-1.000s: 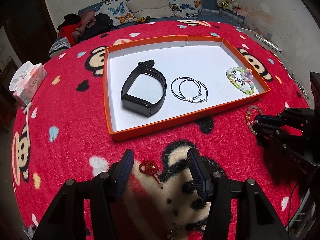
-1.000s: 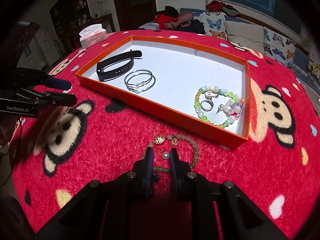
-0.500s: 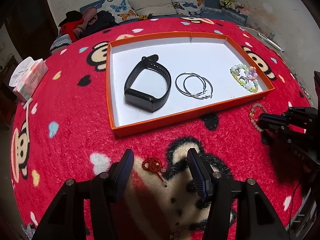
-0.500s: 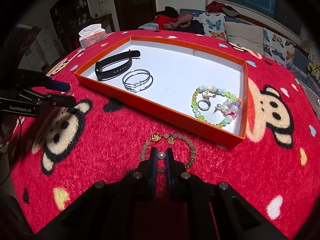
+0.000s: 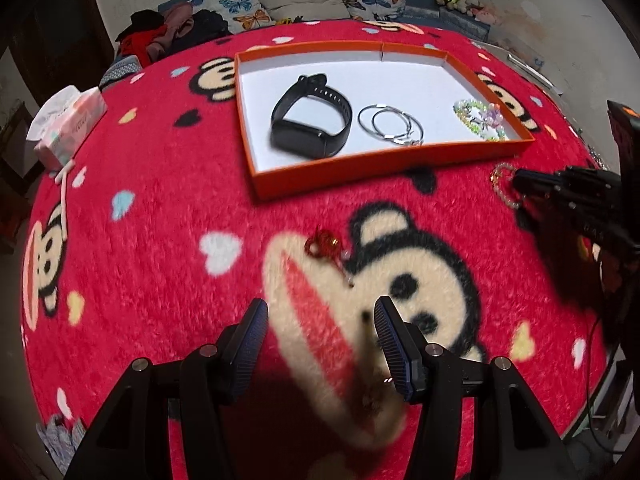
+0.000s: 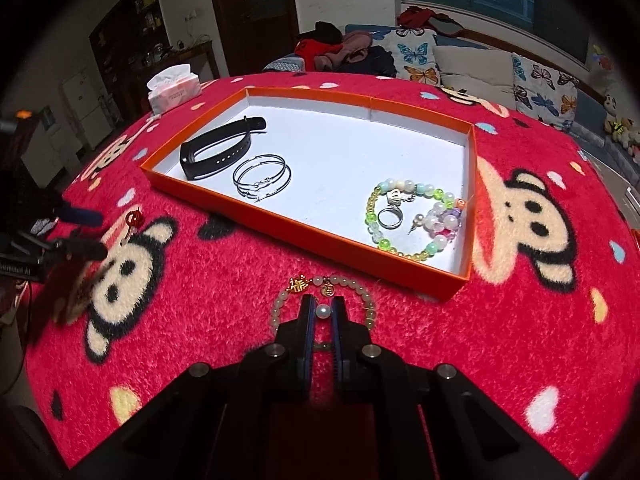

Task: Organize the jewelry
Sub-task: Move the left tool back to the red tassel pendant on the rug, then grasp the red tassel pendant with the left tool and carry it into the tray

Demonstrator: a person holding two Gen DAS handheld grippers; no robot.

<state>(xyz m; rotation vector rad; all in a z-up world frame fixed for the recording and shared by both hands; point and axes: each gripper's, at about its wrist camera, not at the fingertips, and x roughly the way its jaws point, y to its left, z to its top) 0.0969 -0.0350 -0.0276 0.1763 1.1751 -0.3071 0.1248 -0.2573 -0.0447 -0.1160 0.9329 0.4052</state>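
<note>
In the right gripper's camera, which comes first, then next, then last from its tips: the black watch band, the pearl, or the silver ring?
1. Pearl, between the right gripper tips.
2. Silver ring, near right of the tray.
3. Black watch band, far left of the tray.

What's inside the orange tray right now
Inside the orange tray: a black wristband, two silver hoop earrings, and a green beaded bracelet ringing a silver ring beside pastel beads. Nothing looks covered.
</note>
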